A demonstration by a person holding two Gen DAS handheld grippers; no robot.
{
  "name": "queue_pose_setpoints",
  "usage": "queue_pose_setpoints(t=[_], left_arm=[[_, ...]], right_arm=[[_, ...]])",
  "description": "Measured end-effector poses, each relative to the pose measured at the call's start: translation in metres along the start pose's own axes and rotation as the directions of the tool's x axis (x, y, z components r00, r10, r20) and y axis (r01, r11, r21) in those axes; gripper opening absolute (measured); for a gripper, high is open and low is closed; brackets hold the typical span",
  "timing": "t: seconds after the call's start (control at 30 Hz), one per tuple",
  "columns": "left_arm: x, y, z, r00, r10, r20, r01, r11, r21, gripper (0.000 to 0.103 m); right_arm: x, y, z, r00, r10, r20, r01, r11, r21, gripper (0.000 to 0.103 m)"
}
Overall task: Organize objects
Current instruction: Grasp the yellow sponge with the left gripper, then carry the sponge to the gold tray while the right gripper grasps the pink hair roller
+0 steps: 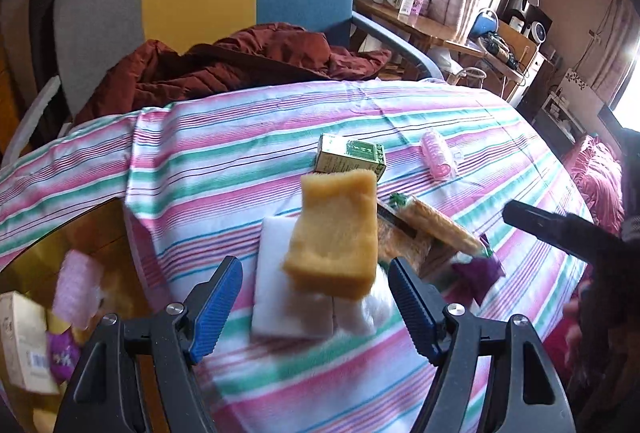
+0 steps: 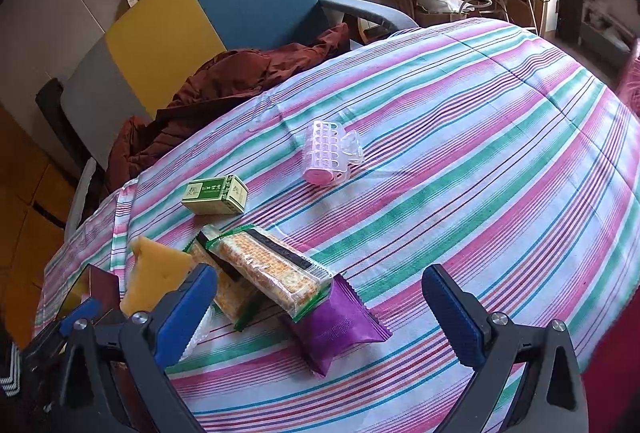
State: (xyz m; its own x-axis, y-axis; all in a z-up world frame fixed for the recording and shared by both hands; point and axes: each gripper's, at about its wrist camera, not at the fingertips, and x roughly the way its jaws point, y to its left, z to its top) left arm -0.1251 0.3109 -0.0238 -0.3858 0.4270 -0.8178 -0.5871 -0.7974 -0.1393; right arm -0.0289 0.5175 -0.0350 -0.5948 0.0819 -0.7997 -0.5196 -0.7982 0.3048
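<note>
Both sets of jaws stand wide open and hold nothing. The left gripper (image 1: 316, 297) hovers over a yellow sponge (image 1: 334, 229) lying on white foam pads (image 1: 288, 293), on a striped cloth (image 1: 240, 153). The right gripper (image 2: 320, 309) faces a cracker packet (image 2: 268, 269) stacked on a purple sachet (image 2: 336, 325). Further off lie a green box (image 2: 216, 195) and a pink hair roller (image 2: 326, 151).

The sponge overhangs the slippery pads, so a one-sided pinch could likely push it off, or drag a pad along.

Only the left view shows a wooden box (image 1: 60, 293) at the near left, off the cloth, already holding a few items. Only the right view shows the sachet whole.
</note>
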Motion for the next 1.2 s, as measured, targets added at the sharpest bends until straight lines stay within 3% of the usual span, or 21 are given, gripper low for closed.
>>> queue_pose_setpoints(t=[0.3, 0.33, 0.4, 0.47, 0.7, 1.2], left_arm=[[0.046, 0.001, 0.02, 0.997, -0.02, -0.078, 0.018, 0.999, -0.028, 0.074], [0.05, 0.001, 0.022, 0.996, -0.028, -0.084, 0.025, 0.999, -0.031, 0.071], [0.057, 0.0, 0.023, 0.994, -0.055, -0.095, 0.052, 0.998, -0.028, 0.055], [0.058, -0.005, 0.022, 0.993, -0.069, -0.094, 0.068, 0.998, -0.014, 0.051], [0.013, -0.015, 0.01, 0.996, -0.084, 0.023, 0.083, 0.996, 0.04, 0.05], [-0.069, 0.015, -0.055, 0.991, -0.092, 0.098, 0.096, 0.995, -0.04, 0.05]], right_arm=[[0.006, -0.002, 0.001, 1.0, 0.007, -0.024, -0.007, 1.0, 0.01, 0.103], [0.006, -0.002, 0.001, 1.0, 0.005, -0.025, -0.005, 1.0, 0.008, 0.103], [0.007, -0.001, 0.001, 1.0, -0.002, -0.025, 0.002, 1.0, 0.002, 0.103], [0.008, -0.002, 0.001, 1.0, -0.006, -0.029, 0.006, 1.0, 0.003, 0.103], [0.01, -0.004, 0.001, 0.999, -0.009, -0.039, 0.01, 1.0, 0.008, 0.103], [0.008, 0.0, 0.002, 0.998, -0.027, -0.058, 0.027, 1.0, -0.006, 0.103]])
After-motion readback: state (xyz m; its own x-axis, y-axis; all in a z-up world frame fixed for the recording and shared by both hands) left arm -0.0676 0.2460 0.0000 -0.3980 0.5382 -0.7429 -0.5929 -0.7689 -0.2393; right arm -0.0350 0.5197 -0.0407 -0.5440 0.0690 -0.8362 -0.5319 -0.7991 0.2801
